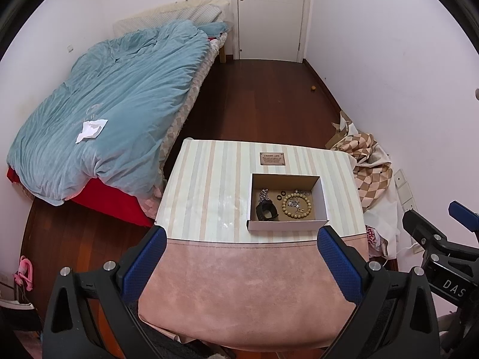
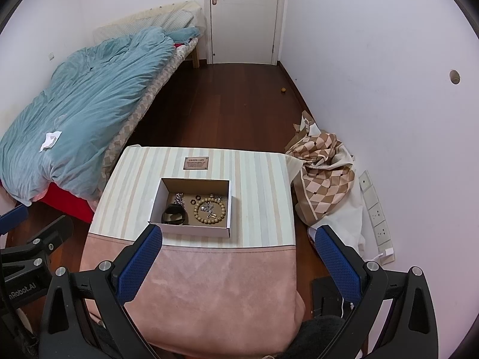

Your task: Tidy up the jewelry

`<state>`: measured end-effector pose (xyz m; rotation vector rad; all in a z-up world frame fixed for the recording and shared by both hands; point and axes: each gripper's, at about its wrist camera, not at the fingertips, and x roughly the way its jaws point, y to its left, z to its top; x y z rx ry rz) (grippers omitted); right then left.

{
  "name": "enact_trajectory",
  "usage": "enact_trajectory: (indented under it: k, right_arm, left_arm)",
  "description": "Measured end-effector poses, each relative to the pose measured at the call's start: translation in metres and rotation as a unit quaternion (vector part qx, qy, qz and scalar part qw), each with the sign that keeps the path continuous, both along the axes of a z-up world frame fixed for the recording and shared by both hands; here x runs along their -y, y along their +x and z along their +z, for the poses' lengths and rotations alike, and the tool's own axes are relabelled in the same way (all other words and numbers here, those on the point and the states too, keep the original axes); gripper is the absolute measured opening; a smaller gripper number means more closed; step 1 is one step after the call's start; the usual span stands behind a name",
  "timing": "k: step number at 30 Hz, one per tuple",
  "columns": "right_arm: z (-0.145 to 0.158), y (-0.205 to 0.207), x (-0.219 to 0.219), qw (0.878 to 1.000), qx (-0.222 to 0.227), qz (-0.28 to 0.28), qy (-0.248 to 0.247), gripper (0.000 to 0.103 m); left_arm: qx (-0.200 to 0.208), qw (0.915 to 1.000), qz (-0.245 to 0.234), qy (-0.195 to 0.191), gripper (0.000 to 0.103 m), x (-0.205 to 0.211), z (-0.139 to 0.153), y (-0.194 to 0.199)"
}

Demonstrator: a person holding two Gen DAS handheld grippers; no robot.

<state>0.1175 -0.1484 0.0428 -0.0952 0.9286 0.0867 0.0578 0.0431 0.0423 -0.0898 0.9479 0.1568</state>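
A white cardboard box (image 1: pixel 287 226) (image 2: pixel 191 229) sits on the striped table cover. Inside lie a wooden bead bracelet (image 1: pixel 297 206) (image 2: pixel 210 208), a black watch-like band (image 1: pixel 265 210) (image 2: pixel 174 213), a silver chain (image 1: pixel 263 194) (image 2: pixel 179 197), two small dark rings (image 1: pixel 280 196) (image 2: pixel 194 201) and small silver pieces. My left gripper (image 1: pixel 241 264) is open and empty above the pink front part of the cover, short of the box. My right gripper (image 2: pixel 238 264) is open and empty, just right of the box's near side.
The small table (image 1: pixel 209 179) (image 2: pixel 263 179) has a striped top and a pink front band. A bed with a blue duvet (image 1: pixel 113 98) (image 2: pixel 83 98) stands to the left. Checked cloth (image 1: pixel 371 161) (image 2: pixel 323 164) is heaped on the floor to the right, by wall sockets (image 2: pixel 374 209).
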Motion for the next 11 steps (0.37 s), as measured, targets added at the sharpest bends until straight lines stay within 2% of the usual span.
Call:
enact_trajectory:
  k: [11]
  right_arm:
    - [-0.0019,-0.0005,-0.0017,1.0,-0.003,0.001,-0.003,0.103]
  left_arm:
    - [0.004,1.0,0.001,-0.003,0.103,-0.0024,-0.0027,-0.0022]
